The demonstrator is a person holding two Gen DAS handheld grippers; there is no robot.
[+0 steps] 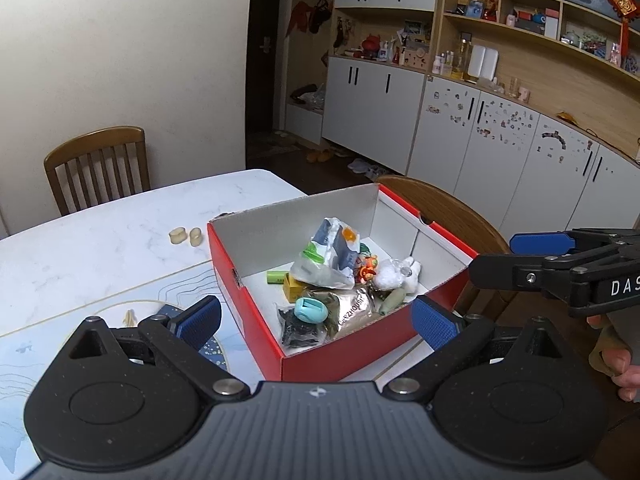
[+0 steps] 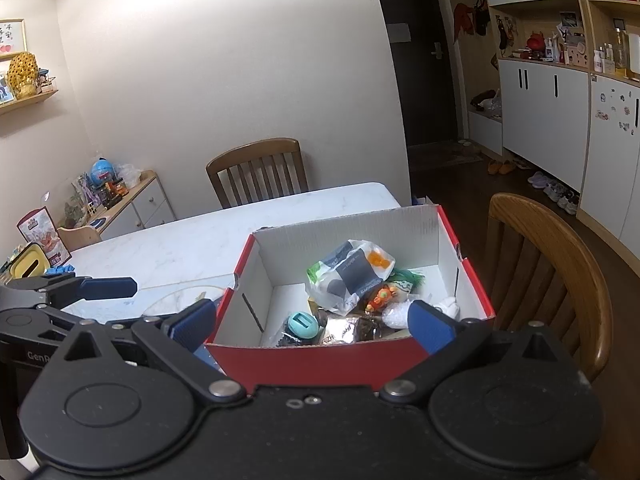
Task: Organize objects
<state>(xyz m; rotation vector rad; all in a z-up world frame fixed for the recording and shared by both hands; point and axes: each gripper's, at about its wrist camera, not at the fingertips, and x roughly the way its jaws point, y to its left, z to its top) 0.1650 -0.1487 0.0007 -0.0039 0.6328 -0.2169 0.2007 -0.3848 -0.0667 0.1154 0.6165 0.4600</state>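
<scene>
A red cardboard box (image 1: 256,320) with a white inside stands on the white table; it also shows in the right wrist view (image 2: 320,364). It holds several small things: a plastic snack bag (image 1: 328,256), a teal round object (image 1: 311,309), a silver foil packet (image 1: 352,312), a green battery (image 1: 278,277), a white plush toy (image 1: 398,274) and an orange figure (image 2: 380,298). My left gripper (image 1: 316,322) is open and empty, held above the box's near corner. My right gripper (image 2: 312,326) is open and empty over the box's near wall.
Two small cream pieces (image 1: 185,236) lie on the marble table (image 1: 100,240) left of the box. A printed mat (image 1: 48,360) lies under my left gripper. Wooden chairs stand at the far side (image 1: 96,168) and right of the box (image 2: 548,264). Cabinets line the right wall.
</scene>
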